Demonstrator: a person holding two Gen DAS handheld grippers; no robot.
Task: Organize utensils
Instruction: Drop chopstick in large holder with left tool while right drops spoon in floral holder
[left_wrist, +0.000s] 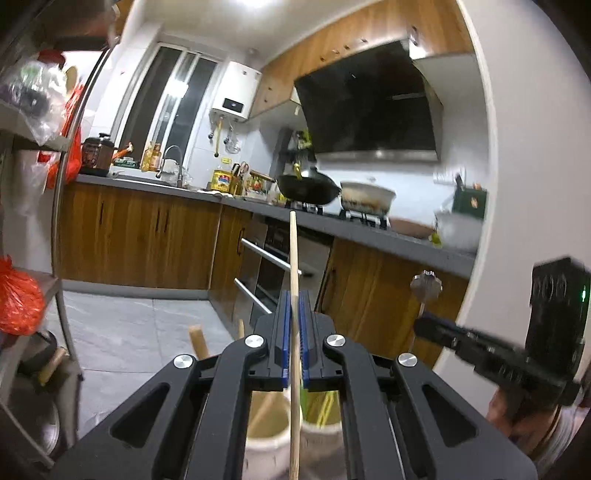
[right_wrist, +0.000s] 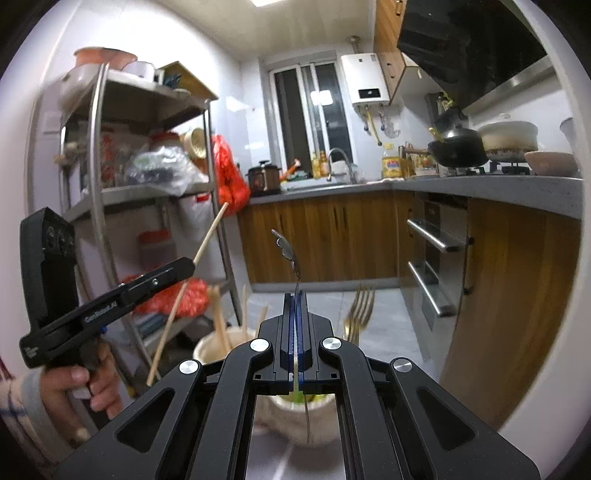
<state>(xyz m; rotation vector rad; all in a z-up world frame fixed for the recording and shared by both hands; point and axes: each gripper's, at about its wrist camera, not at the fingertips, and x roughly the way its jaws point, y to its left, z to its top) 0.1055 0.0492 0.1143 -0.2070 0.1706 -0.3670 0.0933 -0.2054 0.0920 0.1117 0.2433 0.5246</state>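
Note:
My left gripper (left_wrist: 294, 299) is shut on a long wooden chopstick (left_wrist: 293, 251) that runs upright through the blue pads. Beneath it stand two white ceramic holders (left_wrist: 266, 432), the left one holding wooden sticks, the right holder (left_wrist: 321, 430) green-handled ones. My right gripper (right_wrist: 295, 295) is shut on a thin metal utensil (right_wrist: 286, 247) with an ornate handle end pointing up. It hovers over a white holder (right_wrist: 295, 413). Gold forks (right_wrist: 360, 310) stick up beside it. Each gripper shows in the other's view: the right gripper (left_wrist: 421, 325), the left gripper (right_wrist: 190, 264).
A metal shelf rack (right_wrist: 96, 147) with bags and jars stands at the left. Wooden cabinets and a grey counter (right_wrist: 480, 184) run along the back and right, with a wok (left_wrist: 308, 186), a pot and oven drawer handles (right_wrist: 432, 236). A hand (right_wrist: 74, 384) grips the left tool.

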